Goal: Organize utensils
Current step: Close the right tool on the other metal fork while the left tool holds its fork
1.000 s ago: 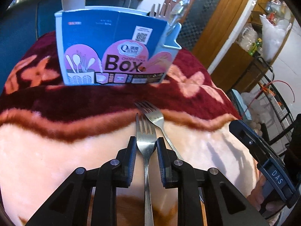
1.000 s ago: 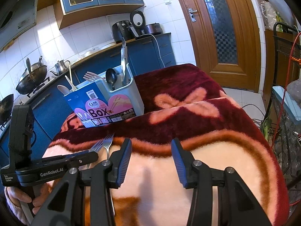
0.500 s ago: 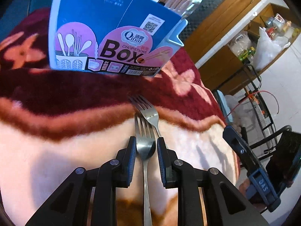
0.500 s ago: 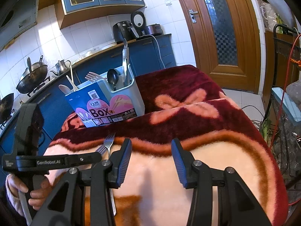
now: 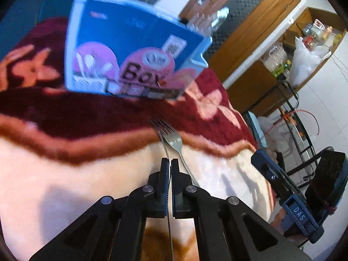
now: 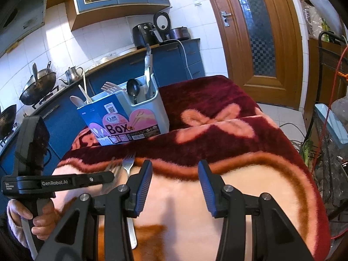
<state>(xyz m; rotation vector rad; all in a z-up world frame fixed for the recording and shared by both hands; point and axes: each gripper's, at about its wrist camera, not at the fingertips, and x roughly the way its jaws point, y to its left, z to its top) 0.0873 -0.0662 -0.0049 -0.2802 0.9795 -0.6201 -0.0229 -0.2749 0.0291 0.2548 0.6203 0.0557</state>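
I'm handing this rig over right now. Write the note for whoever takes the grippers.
Left gripper: shut on a fork, turned edge-on between the fingers, just above the blanket.
Right gripper: open, holding nothing, hovering over the blanket.
Second fork lies on the blanket beside the held one.
Utensil box stands upright beyond them; spoons, a fork and chopsticks already stand inside.
Done: one fork gripped.
Left: put it in the box, then fetch the second fork.
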